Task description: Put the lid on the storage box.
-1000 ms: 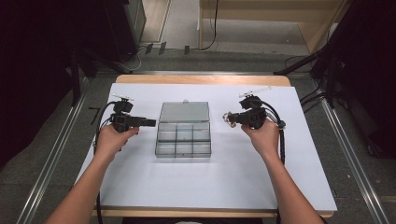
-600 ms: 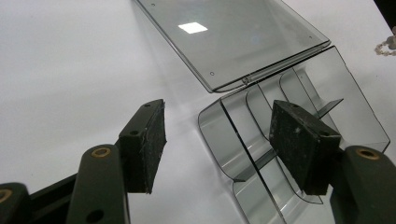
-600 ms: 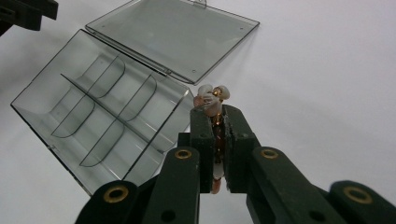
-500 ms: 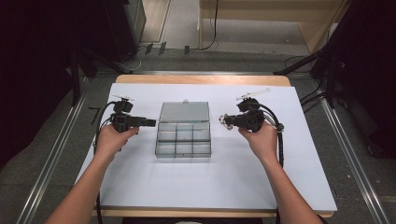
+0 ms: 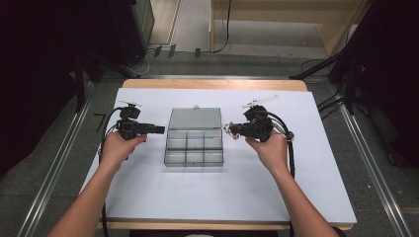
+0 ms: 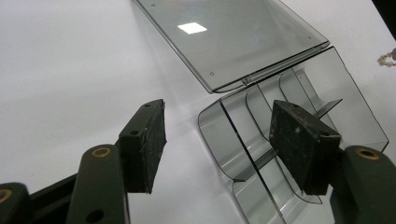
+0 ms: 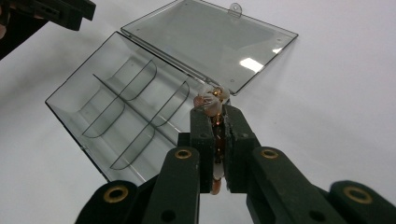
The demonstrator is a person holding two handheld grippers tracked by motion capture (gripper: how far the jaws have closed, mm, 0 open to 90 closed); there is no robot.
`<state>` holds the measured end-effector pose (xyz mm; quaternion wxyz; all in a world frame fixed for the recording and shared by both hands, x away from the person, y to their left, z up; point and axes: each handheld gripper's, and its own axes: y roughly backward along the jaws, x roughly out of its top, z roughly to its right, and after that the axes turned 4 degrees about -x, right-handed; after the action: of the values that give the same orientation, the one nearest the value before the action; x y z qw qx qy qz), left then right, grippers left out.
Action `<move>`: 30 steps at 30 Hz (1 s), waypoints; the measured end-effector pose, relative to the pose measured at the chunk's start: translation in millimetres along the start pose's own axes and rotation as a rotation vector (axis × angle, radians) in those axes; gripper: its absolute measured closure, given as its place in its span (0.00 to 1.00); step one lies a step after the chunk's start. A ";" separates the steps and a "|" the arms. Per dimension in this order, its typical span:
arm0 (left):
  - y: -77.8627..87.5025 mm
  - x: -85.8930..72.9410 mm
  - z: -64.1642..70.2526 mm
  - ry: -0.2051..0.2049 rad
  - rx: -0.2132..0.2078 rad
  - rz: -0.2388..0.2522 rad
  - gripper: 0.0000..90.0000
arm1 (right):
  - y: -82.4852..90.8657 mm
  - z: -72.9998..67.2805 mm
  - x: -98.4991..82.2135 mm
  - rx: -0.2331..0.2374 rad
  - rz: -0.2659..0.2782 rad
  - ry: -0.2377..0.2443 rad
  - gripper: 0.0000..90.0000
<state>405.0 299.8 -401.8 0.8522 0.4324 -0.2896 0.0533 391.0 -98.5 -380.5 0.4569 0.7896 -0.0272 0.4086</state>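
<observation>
A clear plastic compartment box lies open mid-table, its lid folded flat behind it. My left gripper hovers just left of the box, jaws open with nothing between the pads. In the left gripper view the box and lid lie ahead. My right gripper sits at the box's right edge, shut on a small beaded trinket. In the right gripper view the pale and copper beads poke out above the gripper, over the compartments.
A white sheet covers the table, with bare surface in front of the box and to both sides. Cables trail from each gripper toward the table's edges. Dark stands and floor rails flank the table.
The right gripper, still shut on the beaded trinket, has shifted a little left toward the box. The left gripper has stayed put.
</observation>
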 end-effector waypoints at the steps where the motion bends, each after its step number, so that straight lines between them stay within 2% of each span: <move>1: 0.0 0.0 0.0 0.000 -0.002 0.000 0.41 | -0.5 -0.8 0.0 0.004 0.001 0.003 0.96; 6: 0.2 0.4 0.4 0.002 -0.020 0.004 0.41 | -3.3 -5.0 0.5 0.023 0.002 0.012 0.95; 18: -0.7 0.0 0.1 -0.001 -0.004 -0.001 0.42 | -11.1 -20.3 1.1 0.057 0.012 0.054 0.95; 30: -0.8 -0.1 0.1 -0.006 0.004 -0.004 0.42 | -16.2 -31.3 1.0 0.093 0.011 0.066 0.95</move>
<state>405.2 299.3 -402.4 0.8506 0.4350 -0.2909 0.0508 379.1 -65.5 -383.4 0.4180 0.7959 0.0026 0.4380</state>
